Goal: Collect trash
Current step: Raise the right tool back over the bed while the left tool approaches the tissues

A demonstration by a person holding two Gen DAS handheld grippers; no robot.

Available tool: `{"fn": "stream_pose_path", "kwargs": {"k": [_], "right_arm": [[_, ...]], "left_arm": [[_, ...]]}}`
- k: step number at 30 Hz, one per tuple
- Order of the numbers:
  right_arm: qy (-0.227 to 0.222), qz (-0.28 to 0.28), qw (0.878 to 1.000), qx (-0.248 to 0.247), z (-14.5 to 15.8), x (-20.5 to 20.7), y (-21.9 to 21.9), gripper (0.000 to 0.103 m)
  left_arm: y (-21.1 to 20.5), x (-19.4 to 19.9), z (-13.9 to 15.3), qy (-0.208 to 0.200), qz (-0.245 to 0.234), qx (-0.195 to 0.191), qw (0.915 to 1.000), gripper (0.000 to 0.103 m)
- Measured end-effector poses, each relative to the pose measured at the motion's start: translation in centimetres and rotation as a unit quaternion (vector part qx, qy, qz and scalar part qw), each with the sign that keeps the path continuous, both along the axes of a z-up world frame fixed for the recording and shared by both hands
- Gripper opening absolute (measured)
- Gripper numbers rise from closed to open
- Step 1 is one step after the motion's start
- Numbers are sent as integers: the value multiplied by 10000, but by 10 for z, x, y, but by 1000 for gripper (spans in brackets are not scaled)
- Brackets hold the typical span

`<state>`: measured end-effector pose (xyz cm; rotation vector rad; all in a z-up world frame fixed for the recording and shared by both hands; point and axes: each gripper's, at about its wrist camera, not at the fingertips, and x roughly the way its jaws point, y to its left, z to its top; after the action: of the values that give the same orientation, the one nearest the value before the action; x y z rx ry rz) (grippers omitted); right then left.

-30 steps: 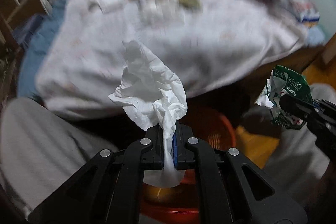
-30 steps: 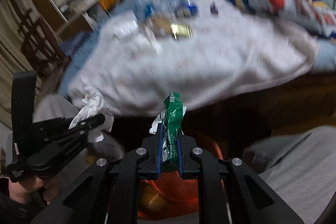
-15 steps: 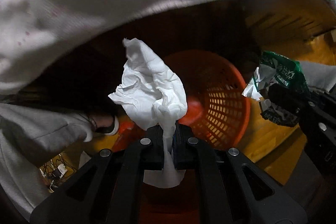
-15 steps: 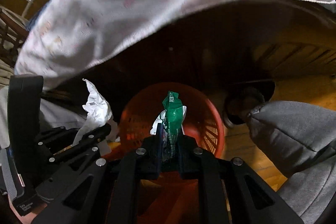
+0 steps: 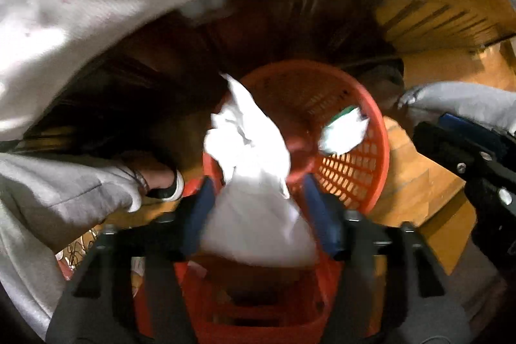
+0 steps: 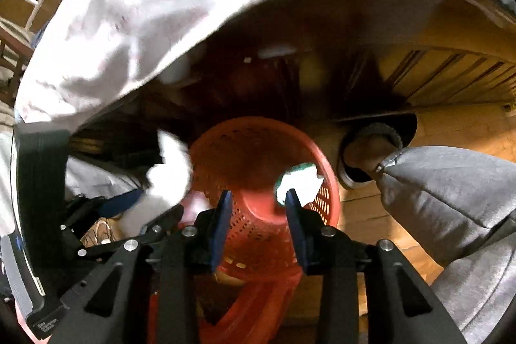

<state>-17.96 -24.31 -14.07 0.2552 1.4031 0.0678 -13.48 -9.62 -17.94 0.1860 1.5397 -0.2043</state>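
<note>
My left tongs (image 5: 258,202) are spreading, and the tissue (image 5: 248,150) is sitting loose between the blue pads (image 5: 201,215), no longer pinched, its long axis running up and away from me over the near rim of the basket (image 5: 377,157). My right tongs (image 6: 258,215) are opening too, with nothing between them; the green wrapper (image 6: 298,179) is already clear of the right pad and, blurred as it is, seems to be dropping against the basket's far right wall. From the left camera that wrapper (image 5: 343,132) is showing inside the rim, on the right.

What the next move turns on: the basket mouth is lying straight below and just ahead of both tongs, and the tissue is hanging over its left edge, so it may be falling in or catching the rim. My left hand is nearer to it. Both hands are pointing steeply down, side by side, between my knees, under the hanging sheet (image 6: 161,5).
</note>
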Motion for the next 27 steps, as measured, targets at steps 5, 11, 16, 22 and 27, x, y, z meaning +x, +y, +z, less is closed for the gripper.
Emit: {"fn": "stream_pose_path", "kwargs": {"k": [5,11,16,22,27], "right_arm": [[-525,-330,9981,-23,38,-7,-18,41],[-1388,-134,9902,-30,104,-12,-26,45],[-2229,23,9748,-85,165,-6,-32,63],[-3117,246,9497,-199,230,19,-27,76],[-3596,439,9319,-172,263,39,-15,76]], "left_arm": [[7,0,15,-104,130,-85,9998,72],[18,-1,73,-887,157,-213,9957,72],[40,8,145,-1863,319,-554,9804,78],[78,33,225,-2935,604,-547,9525,82],[111,50,265,-3584,926,-538,9274,84]]}}
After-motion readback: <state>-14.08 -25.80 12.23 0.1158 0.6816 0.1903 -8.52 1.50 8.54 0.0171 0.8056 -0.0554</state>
